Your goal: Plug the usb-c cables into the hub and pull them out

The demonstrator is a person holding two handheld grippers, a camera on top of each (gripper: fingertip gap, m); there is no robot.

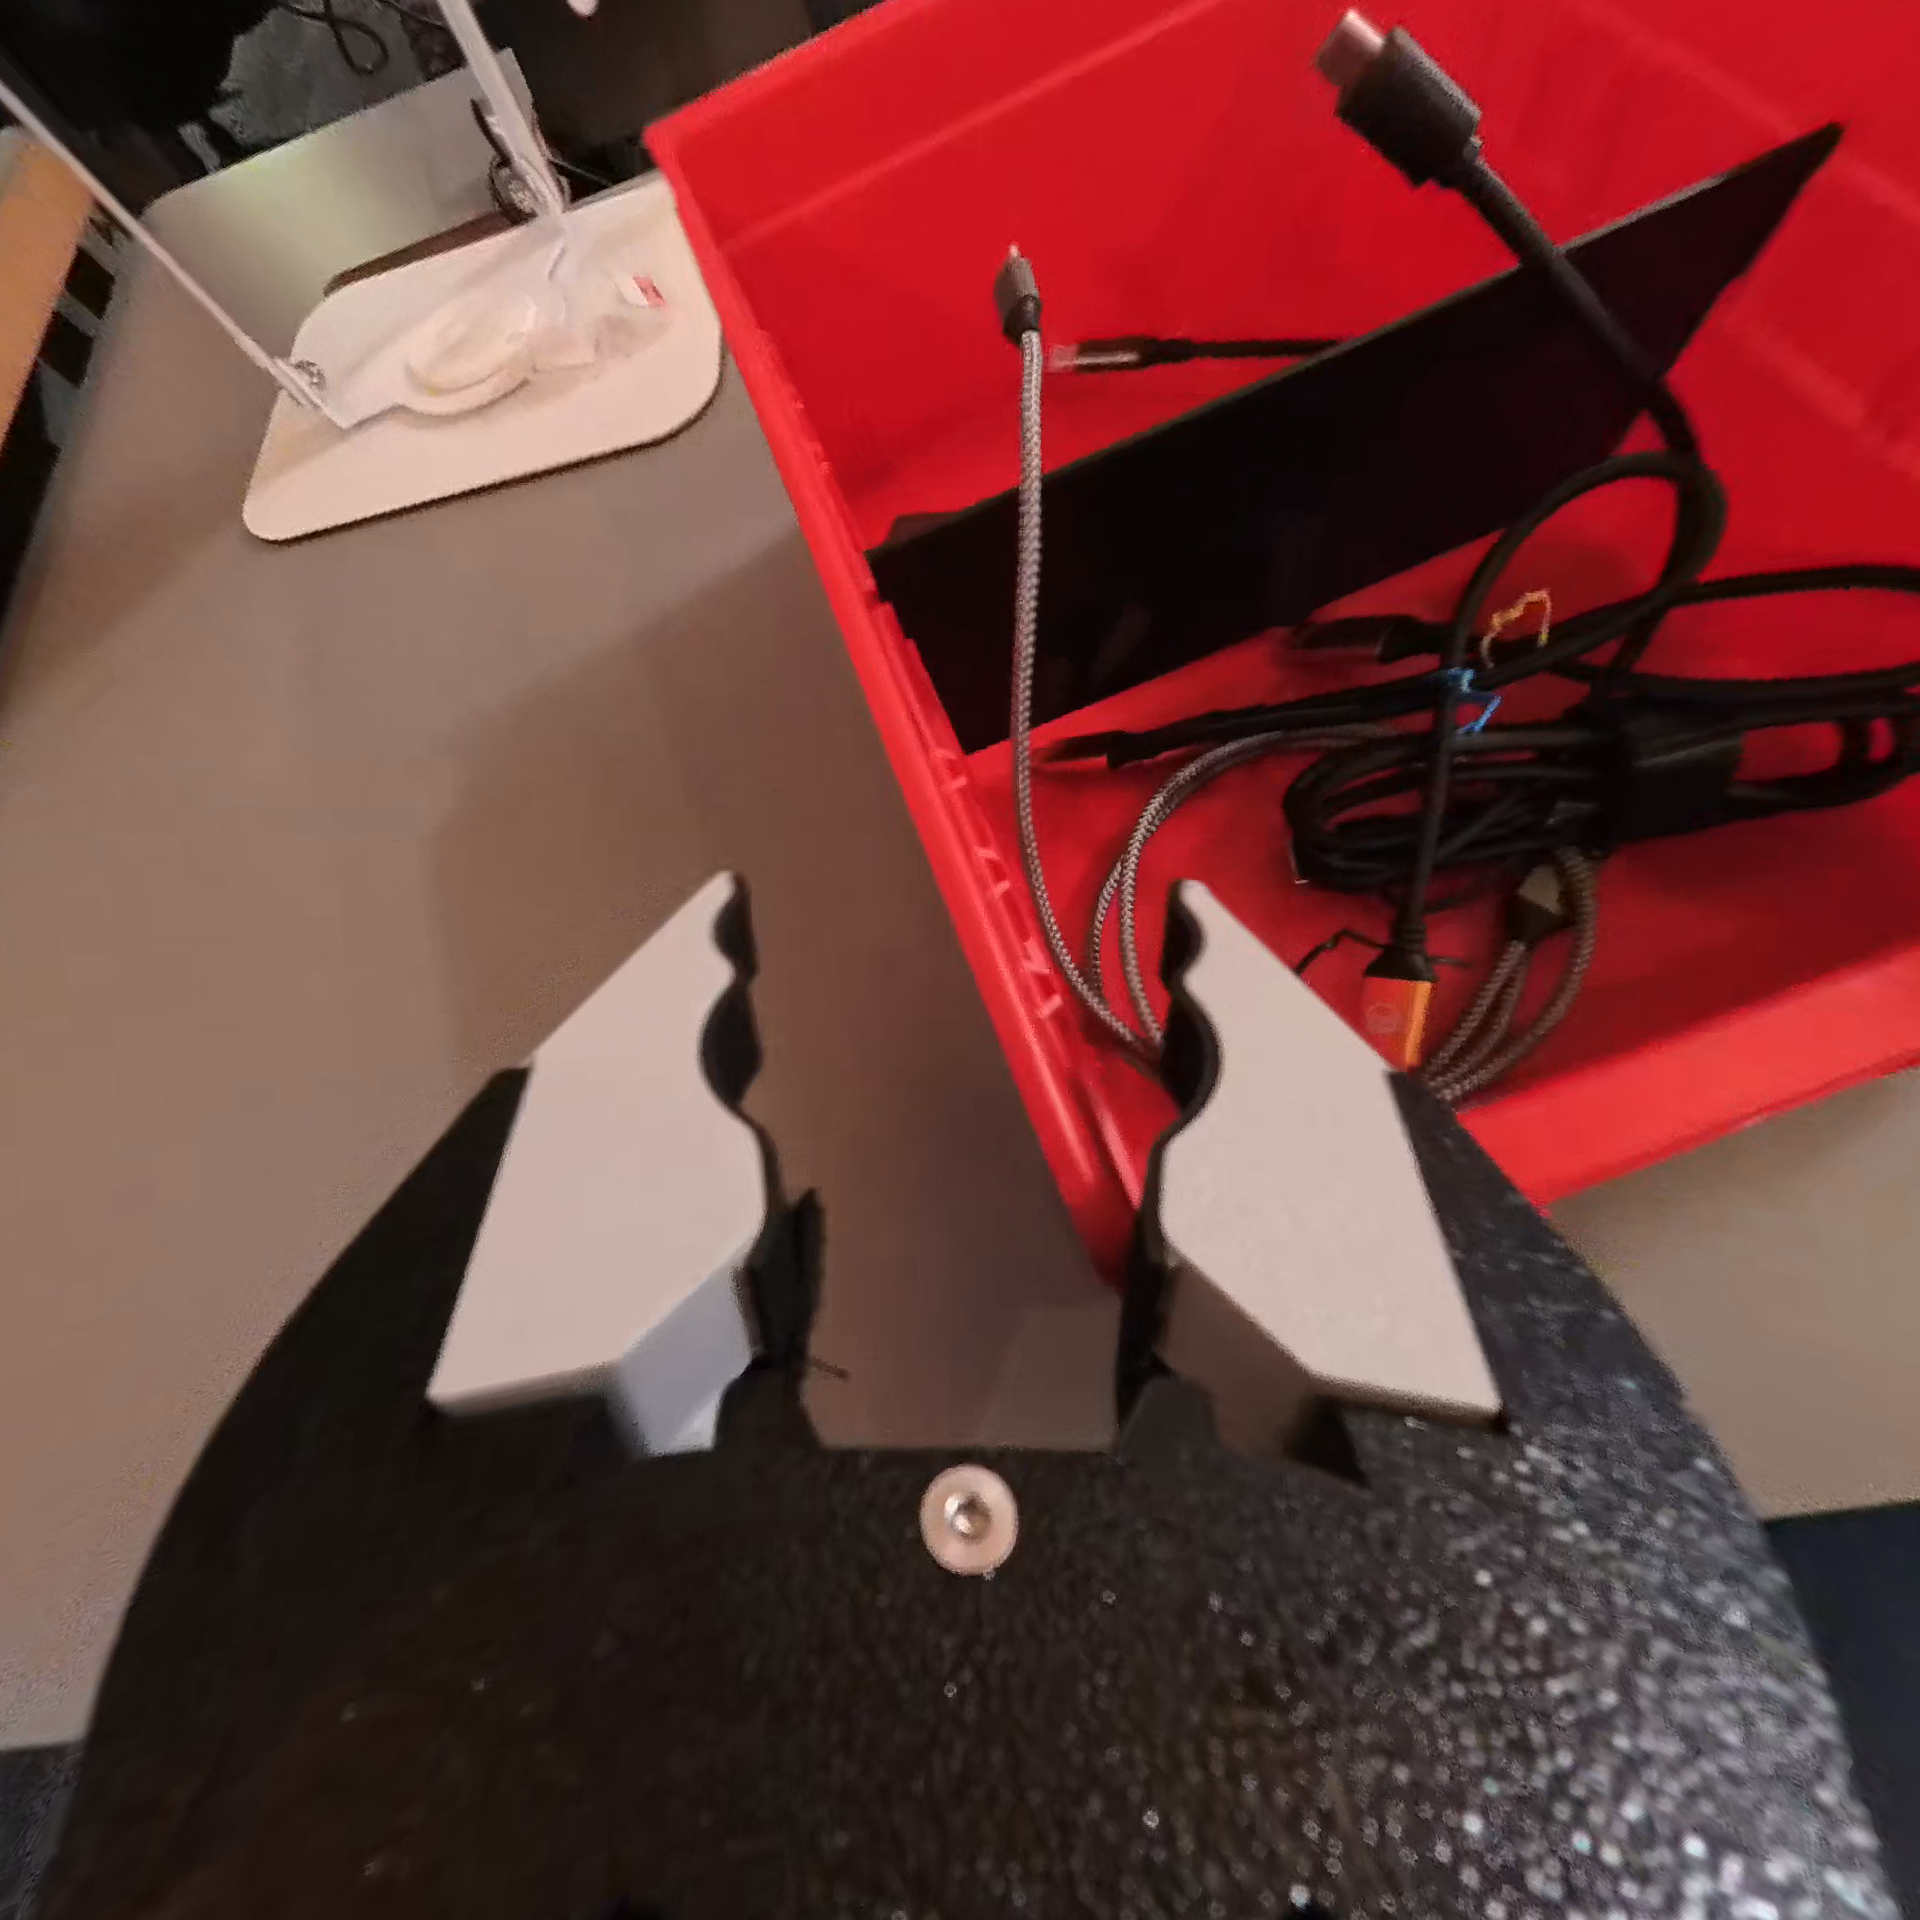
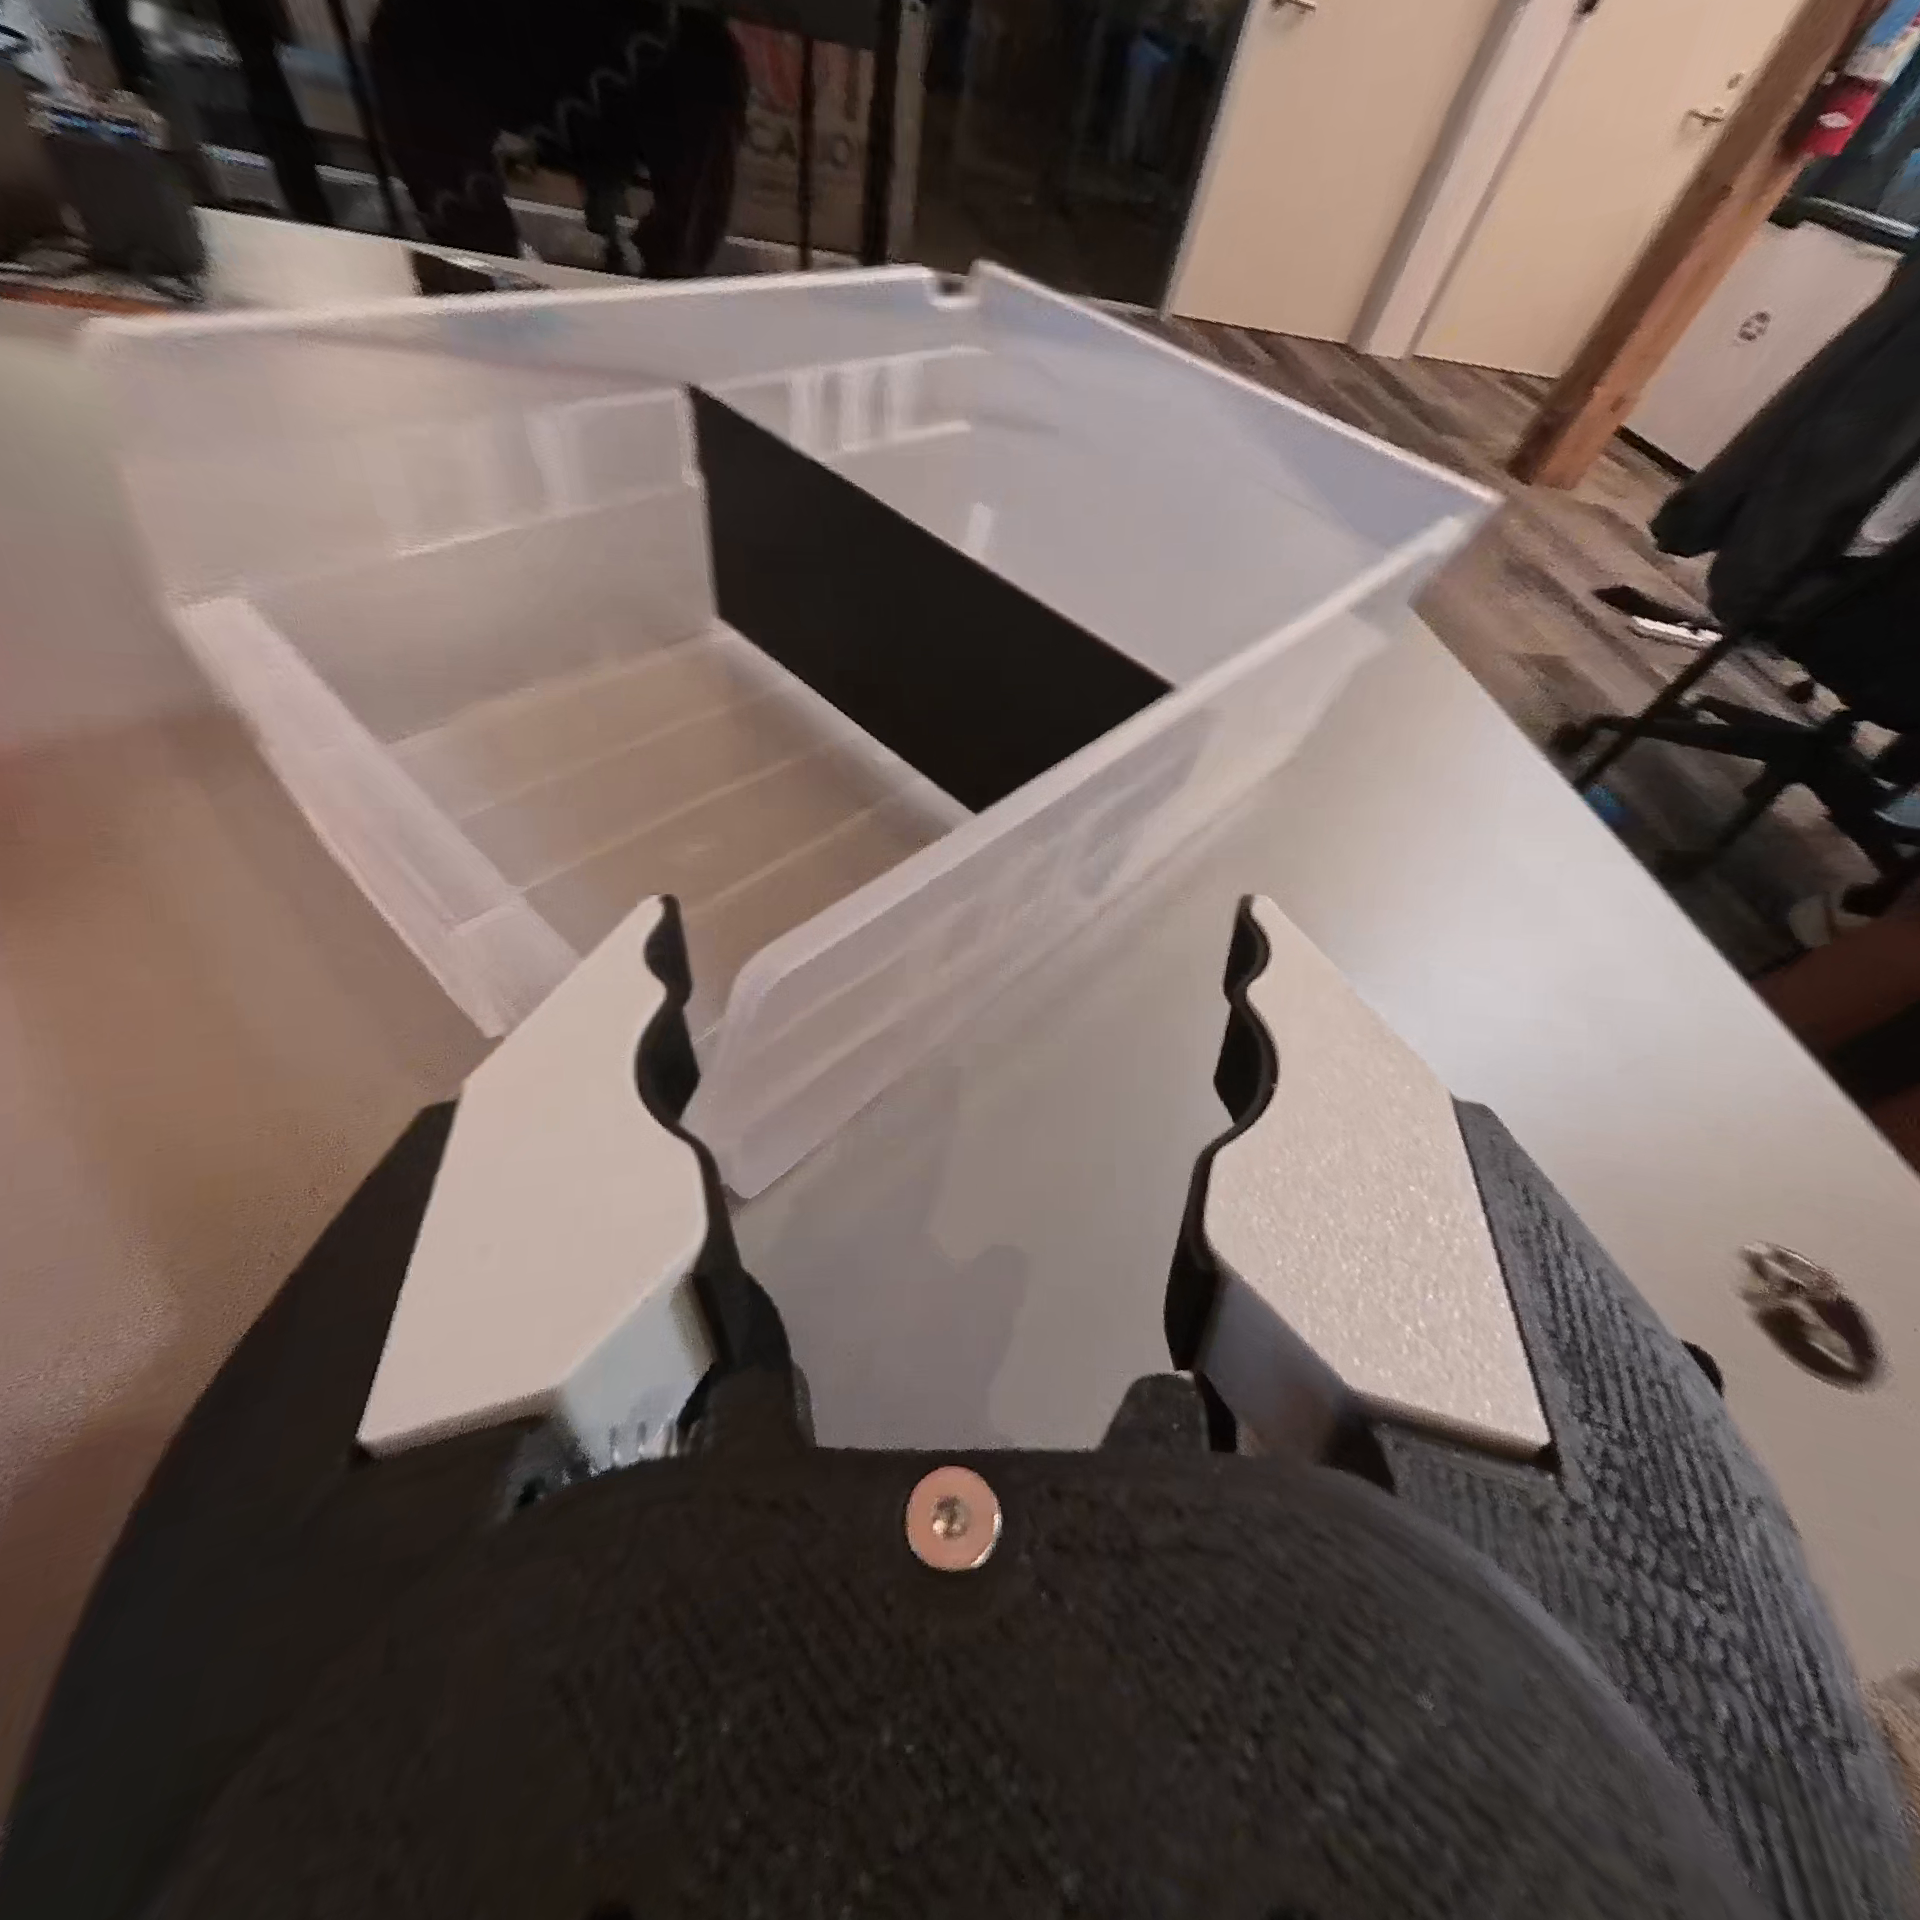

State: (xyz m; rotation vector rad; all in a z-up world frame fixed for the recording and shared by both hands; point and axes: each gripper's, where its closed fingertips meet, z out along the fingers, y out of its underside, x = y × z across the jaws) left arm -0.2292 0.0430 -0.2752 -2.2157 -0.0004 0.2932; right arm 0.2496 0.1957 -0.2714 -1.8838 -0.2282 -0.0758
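left gripper jaws apart, empty, over red bin corner | braided USB-C cable at 1 o'clock, black divider behind | right gripper jaws apart, white bin wall between fingers

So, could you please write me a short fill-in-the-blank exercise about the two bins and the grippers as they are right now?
1. The cables lie in a bin coloured ____.
2. The white bin in the right wrist view is split by a divider coloured ____.
3. The left gripper and right gripper both have their jaws ____, holding nothing.
4. The grey braided cable rises beside the red bin's ____ divider.

Missing words: red; black; open; black
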